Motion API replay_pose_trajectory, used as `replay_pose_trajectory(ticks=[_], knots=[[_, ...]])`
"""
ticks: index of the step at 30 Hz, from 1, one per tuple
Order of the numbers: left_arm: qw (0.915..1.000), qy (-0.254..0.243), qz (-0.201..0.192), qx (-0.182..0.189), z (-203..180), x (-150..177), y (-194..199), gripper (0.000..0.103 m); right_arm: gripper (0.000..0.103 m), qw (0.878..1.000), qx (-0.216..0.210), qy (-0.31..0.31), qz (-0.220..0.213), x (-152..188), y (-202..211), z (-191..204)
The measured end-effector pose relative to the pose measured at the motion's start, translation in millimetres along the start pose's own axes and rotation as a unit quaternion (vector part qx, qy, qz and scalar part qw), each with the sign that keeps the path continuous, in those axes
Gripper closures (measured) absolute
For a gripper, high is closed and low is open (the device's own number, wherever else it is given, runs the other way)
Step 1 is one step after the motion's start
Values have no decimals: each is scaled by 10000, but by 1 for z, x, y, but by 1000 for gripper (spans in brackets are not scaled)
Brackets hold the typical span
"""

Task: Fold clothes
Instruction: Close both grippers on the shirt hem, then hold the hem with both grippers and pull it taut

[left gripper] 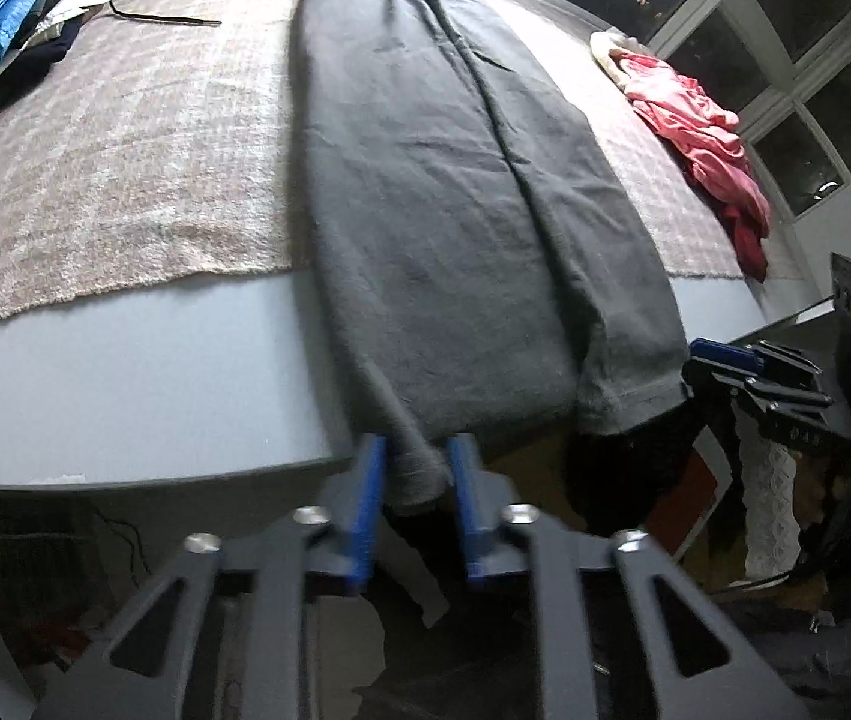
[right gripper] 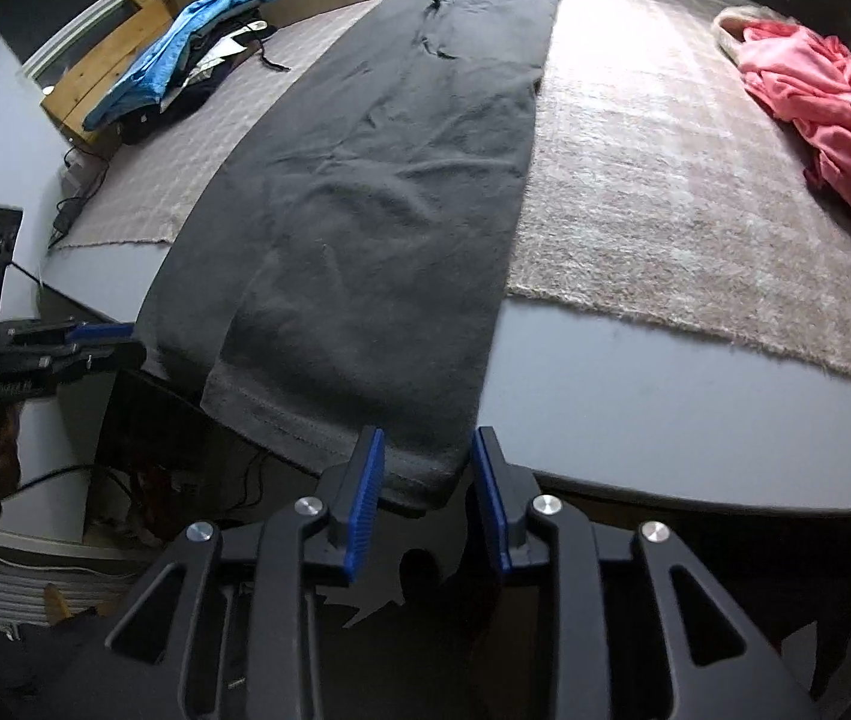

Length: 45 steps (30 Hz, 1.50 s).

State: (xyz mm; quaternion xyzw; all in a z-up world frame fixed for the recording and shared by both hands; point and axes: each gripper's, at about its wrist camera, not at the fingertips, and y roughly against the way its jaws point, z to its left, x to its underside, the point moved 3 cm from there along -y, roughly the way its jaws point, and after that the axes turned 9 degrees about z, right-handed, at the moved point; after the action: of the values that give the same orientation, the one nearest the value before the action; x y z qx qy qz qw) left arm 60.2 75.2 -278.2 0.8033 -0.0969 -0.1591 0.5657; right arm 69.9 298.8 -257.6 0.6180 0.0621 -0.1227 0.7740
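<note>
While the grey table (left gripper: 125,372) is carrying a pale woven blanket (left gripper: 125,168), I am looking at dark grey trousers (left gripper: 455,192) lying lengthwise across it, their hems hanging over the near edge. A pink garment (right gripper: 827,102) is sitting crumpled at the blanket's right side, and a blue-topped pile of clothes (right gripper: 197,42) is resting at the far left. My left gripper (left gripper: 416,480) is clamping on the left hem corner. My right gripper (right gripper: 428,480) is standing apart around the right hem corner, pads not visibly pressing.
</note>
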Motion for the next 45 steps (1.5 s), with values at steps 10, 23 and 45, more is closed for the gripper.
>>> replay_pose_trajectory(ticks=[10, 23, 45], knots=[[9996, -74, -264, 104, 9, 6, 26, 98, 100, 9997, 112, 222, -59, -6, 13, 3], [9993, 37, -357, 58, 21, 9, 30, 98, 101, 9973, 490, 519, 154, -5, 7, 13], [9978, 416, -501, 81, 47, 21, 32, 103, 101, 9934, 667, 767, 533, -4, 6, 15]])
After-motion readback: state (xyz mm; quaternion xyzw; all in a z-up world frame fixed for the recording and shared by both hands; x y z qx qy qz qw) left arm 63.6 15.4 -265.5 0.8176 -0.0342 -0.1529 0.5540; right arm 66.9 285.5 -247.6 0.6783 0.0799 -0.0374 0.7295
